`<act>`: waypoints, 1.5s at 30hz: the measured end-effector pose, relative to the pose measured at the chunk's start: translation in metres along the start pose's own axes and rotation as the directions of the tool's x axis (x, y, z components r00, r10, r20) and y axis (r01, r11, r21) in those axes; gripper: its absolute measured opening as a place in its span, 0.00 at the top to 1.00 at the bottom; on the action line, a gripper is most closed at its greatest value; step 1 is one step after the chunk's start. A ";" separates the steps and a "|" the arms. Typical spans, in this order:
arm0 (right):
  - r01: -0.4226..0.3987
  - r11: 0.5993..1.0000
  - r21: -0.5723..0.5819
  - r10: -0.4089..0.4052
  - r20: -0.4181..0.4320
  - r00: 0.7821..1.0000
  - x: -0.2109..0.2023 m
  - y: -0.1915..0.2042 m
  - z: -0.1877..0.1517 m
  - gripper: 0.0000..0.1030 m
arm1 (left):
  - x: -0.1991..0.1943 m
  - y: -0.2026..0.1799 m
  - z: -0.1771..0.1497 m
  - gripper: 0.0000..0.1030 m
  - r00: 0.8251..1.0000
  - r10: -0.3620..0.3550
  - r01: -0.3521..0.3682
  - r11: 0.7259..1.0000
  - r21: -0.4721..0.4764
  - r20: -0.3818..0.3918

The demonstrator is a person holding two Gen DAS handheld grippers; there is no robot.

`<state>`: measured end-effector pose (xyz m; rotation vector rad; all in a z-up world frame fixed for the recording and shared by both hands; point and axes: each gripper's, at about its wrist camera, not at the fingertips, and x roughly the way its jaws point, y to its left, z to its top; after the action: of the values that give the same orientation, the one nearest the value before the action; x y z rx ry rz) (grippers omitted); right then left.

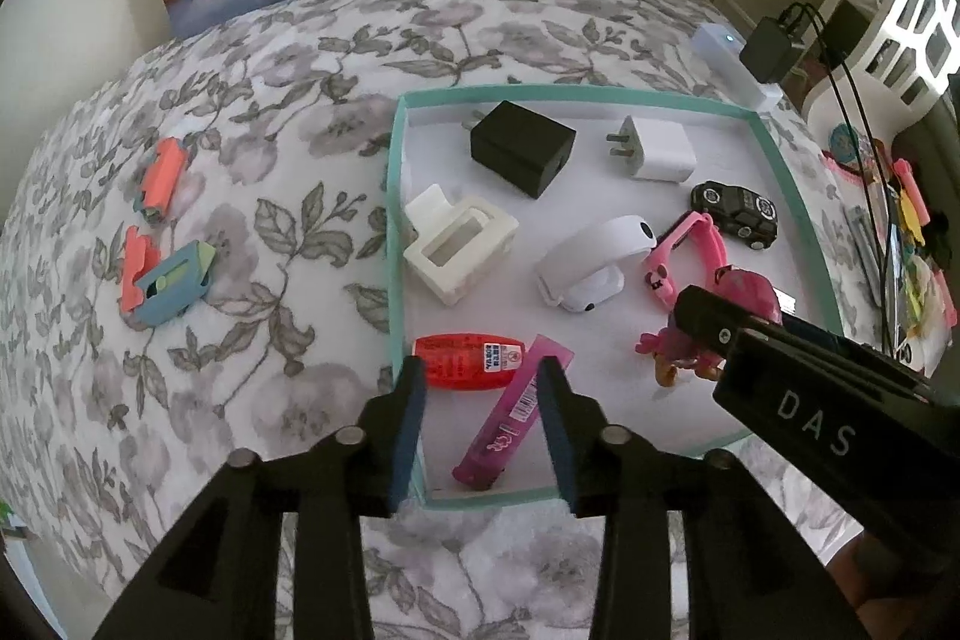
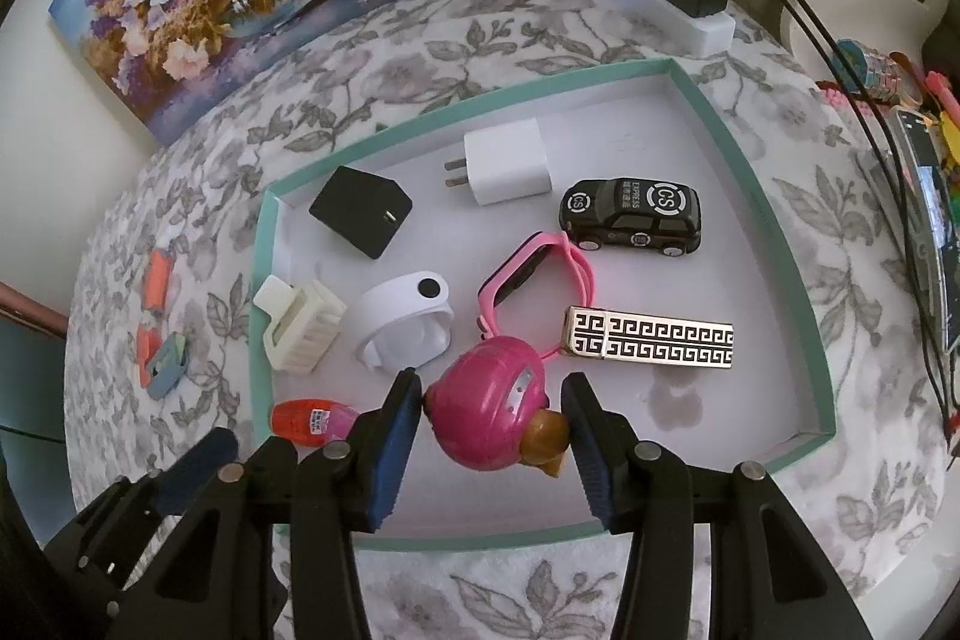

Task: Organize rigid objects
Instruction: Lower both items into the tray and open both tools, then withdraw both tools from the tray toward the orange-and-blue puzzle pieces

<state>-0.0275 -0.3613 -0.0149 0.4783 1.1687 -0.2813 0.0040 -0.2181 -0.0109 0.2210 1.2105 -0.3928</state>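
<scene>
A teal-rimmed white tray [image 1: 393, 196] lies on a flowered bedspread. My left gripper [image 1: 483, 388] hangs open over its near left corner. A pink-purple tube [image 1: 510, 418] lies slantwise on the tray floor between the fingers, next to a red bottle [image 1: 465, 361]. My right gripper [image 2: 492, 400] is shut on a pink doll toy [image 2: 486, 400]; one pad presses its helmet and the other its brown part. The left wrist view shows this gripper [image 1: 702, 322] entering from the right, with the doll [image 1: 747, 289] beyond it. Two coral-and-blue clips [image 1: 162, 172] [image 1: 168, 280] lie outside, left of the tray.
The tray also holds a black charger [image 2: 360, 211], a white charger [image 2: 510, 163], a black toy car [image 2: 633, 214], a white hair claw [image 2: 300, 328], a white band [image 2: 408, 319], a pink watch [image 2: 528, 274] and a gold patterned lighter [image 2: 651, 337]. A power strip [image 2: 672, 4] sits behind.
</scene>
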 end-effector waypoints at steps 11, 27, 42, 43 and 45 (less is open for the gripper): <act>0.014 1.000 0.010 -0.014 0.013 1.000 -0.001 0.000 0.001 0.27 | 0.001 0.022 0.004 0.35 0.999 0.050 -0.050 0.996 -0.075 -0.001; 0.040 0.999 -0.037 -0.039 0.027 0.999 0.002 0.008 0.001 0.02 | 0.014 0.076 0.002 0.11 0.991 0.120 -0.131 0.952 -0.278 -0.057; 0.071 0.995 -0.071 -0.069 0.041 0.997 0.004 0.015 0.000 0.00 | 0.022 0.103 0.000 0.10 0.982 0.163 -0.187 0.925 -0.331 -0.098; 0.070 0.995 -0.074 -0.067 0.044 0.997 0.003 0.016 0.000 0.00 | 0.021 0.105 0.000 0.10 0.982 0.162 -0.185 0.925 -0.333 -0.096; 0.065 0.995 -0.074 -0.061 0.058 0.996 0.000 0.020 0.000 0.00 | 0.018 0.109 0.001 0.10 0.984 0.157 -0.177 0.923 -0.343 -0.086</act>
<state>-0.0188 -0.3440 -0.0105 0.3654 1.1369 -0.3019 0.0551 -0.1225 -0.0319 0.0267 1.2851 -0.0180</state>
